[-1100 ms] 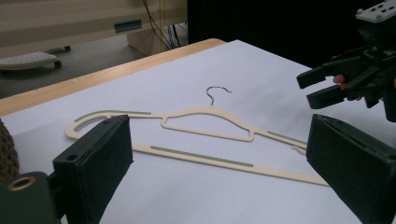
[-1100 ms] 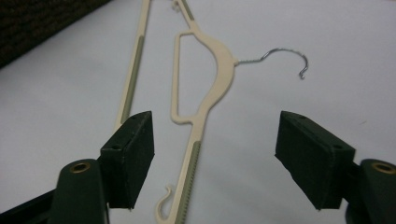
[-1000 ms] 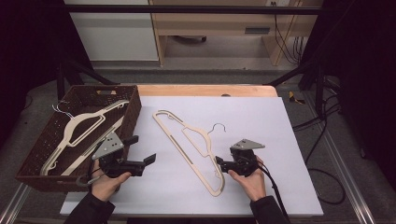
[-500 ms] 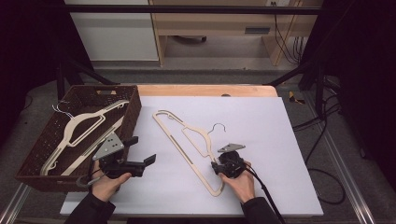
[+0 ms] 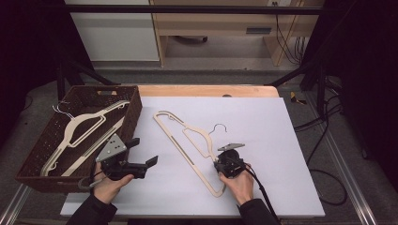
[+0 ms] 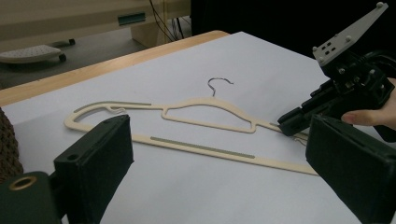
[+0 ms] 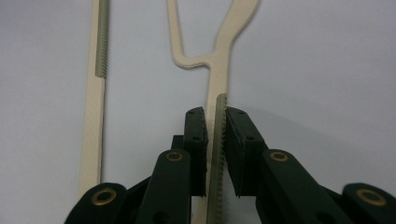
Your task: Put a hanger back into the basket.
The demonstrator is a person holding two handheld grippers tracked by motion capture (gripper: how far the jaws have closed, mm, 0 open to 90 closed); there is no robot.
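A cream wooden hanger with a wire hook lies flat on the white sheet, at the middle of the table. My right gripper sits low at its near end; its jaws have just been closing, and they now pinch one thin arm of the hanger, ribbed strip on edge between the pads. In the left gripper view the hanger lies ahead, with the right gripper on its right end. My left gripper is held open beside the basket, nothing between its pads.
A dark woven basket stands at the table's left with another cream hanger lying inside. The white sheet covers most of the tabletop, with a wooden edge strip at the back. Cables trail off to the right.
The right hand has moved left and down to the hanger's near arm, and its jaws have closed around that arm. The left hand and gripper have stayed put.
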